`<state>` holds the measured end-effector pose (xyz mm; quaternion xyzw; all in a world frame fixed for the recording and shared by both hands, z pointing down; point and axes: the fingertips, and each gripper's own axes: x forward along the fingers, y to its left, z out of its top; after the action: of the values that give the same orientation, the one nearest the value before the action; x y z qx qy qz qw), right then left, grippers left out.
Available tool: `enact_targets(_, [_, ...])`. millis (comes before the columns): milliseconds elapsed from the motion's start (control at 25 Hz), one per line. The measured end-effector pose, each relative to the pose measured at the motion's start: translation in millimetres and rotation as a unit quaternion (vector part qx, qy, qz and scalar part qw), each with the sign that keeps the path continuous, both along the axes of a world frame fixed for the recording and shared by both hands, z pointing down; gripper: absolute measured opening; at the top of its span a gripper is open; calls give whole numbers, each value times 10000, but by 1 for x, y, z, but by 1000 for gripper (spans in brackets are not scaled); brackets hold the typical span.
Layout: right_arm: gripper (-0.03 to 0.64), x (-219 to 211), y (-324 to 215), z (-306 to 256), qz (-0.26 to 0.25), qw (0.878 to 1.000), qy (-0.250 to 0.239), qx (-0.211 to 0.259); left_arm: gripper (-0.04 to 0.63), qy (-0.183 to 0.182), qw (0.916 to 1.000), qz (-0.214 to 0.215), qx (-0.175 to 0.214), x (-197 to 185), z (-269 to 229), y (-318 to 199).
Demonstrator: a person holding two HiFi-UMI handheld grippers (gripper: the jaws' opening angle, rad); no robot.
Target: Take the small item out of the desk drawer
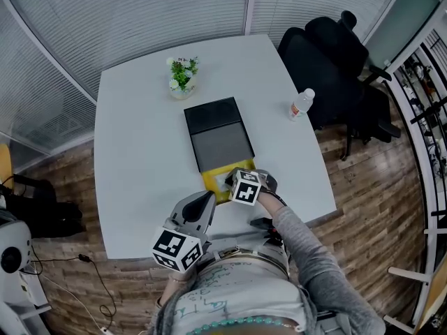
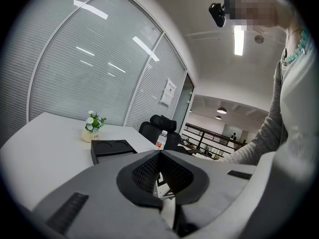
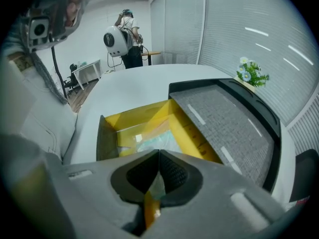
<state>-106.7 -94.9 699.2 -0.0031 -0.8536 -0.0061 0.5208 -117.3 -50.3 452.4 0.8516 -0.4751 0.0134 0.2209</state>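
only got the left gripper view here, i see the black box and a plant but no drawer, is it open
Observer: Yes. The yellow drawer is pulled out of the black box, on the side nearest the person.
Operator: anything in it
Observer: A pale, flat packet lies on the drawer floor.
Operator: where's the right gripper
Observer: The right gripper points down over the drawer's front end with its jaws together. I can't tell whether they pinch the packet's edge.
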Motion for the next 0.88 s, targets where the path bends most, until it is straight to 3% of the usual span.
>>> enact_targets(880, [4,9,-2,-53,92,9982,-403,445,-2,-12,9996,288,-60,22,1,14])
